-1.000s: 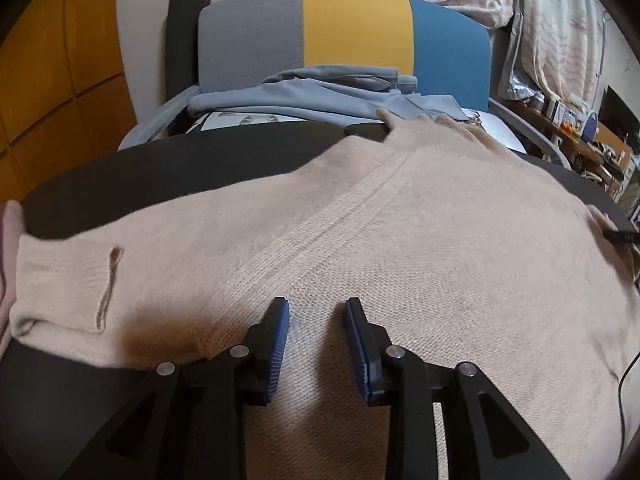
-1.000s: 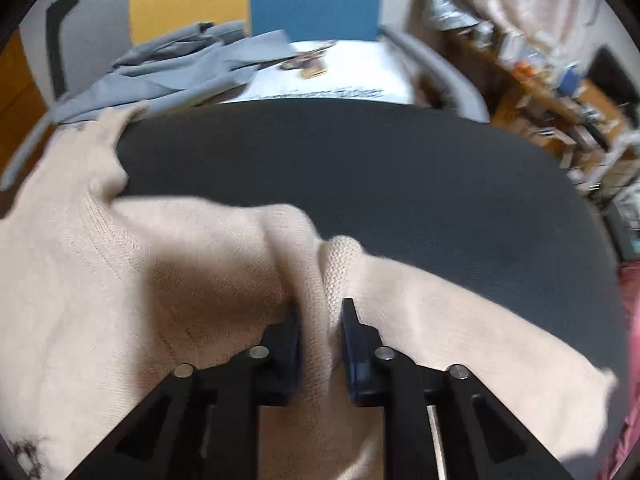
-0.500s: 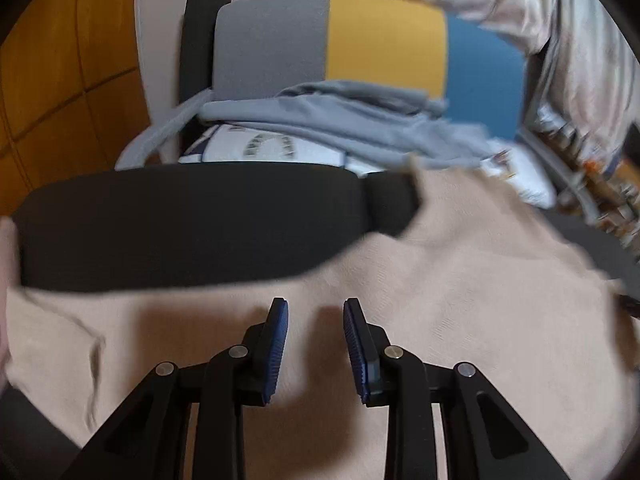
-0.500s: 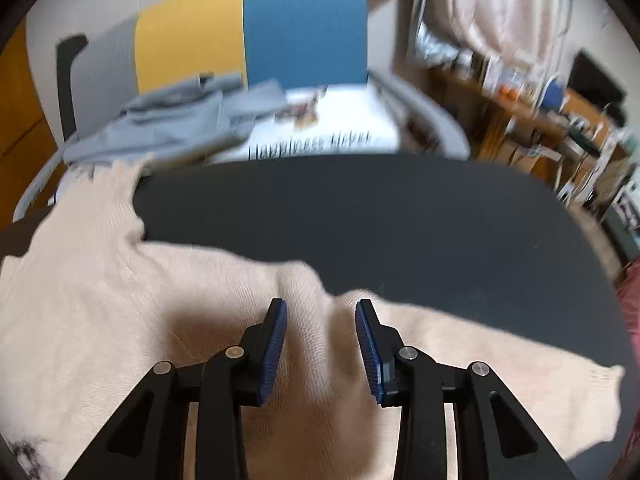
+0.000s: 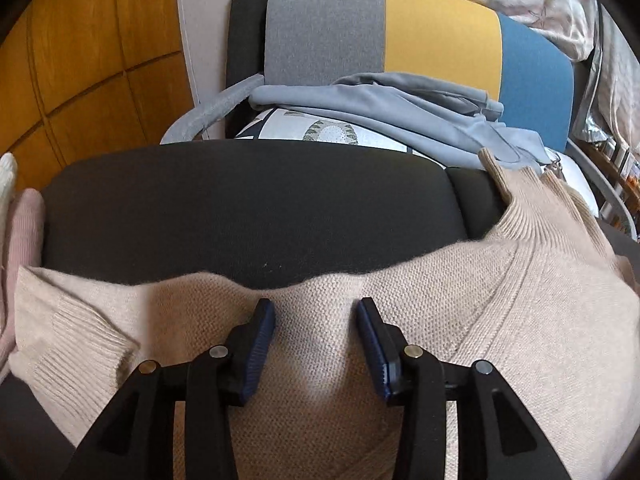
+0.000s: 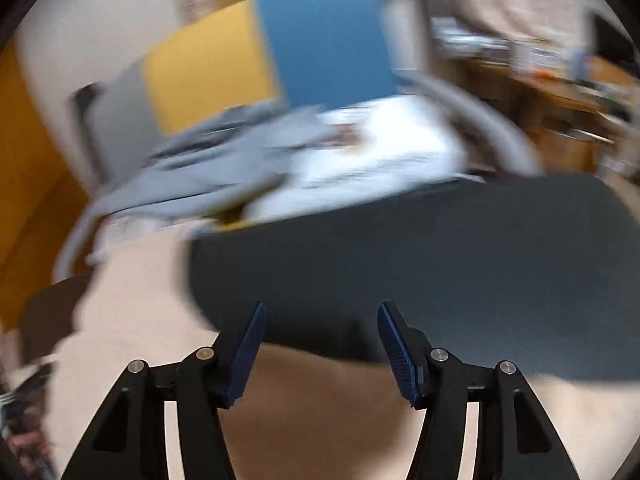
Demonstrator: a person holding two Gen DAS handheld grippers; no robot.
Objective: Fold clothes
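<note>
Beige knit: left wrist view – a beige sweater (image 5: 460,312) lies spread on a dark table (image 5: 248,208), its body over the near and right part, its ribbed collar (image 5: 520,200) reaching the far right edge.
Sleeve: folded across the near left, ribbed cuff (image 5: 76,340) by the table's left edge, beside a pink garment (image 5: 20,232).
Left gripper (image 5: 316,320): released, jaws opening; the knit lies under and between the blue pads, neither pad pressing on it.
Beyond the table: a grey, yellow and blue chair (image 5: 400,40) heaped with a grey-blue garment (image 5: 400,108).
Dark tabletop: right wrist view – badly blurred; the bare table (image 6: 440,260) fills the middle, with the sweater (image 6: 132,320) along the near edge and up the left.
Right gripper (image 6: 320,332): released, jaws opening, with nothing pinched; blurred fabric passes below them.
Handling, my reading: soft, light, limp wool-like knit; it will sag and stretch if lifted by one point, and its fuzzy face should not slip in the pads.
Where to grip: at a ribbed edge, cuff or hem, or a shoulder seam, one gripper at each end of the fold line.
</note>
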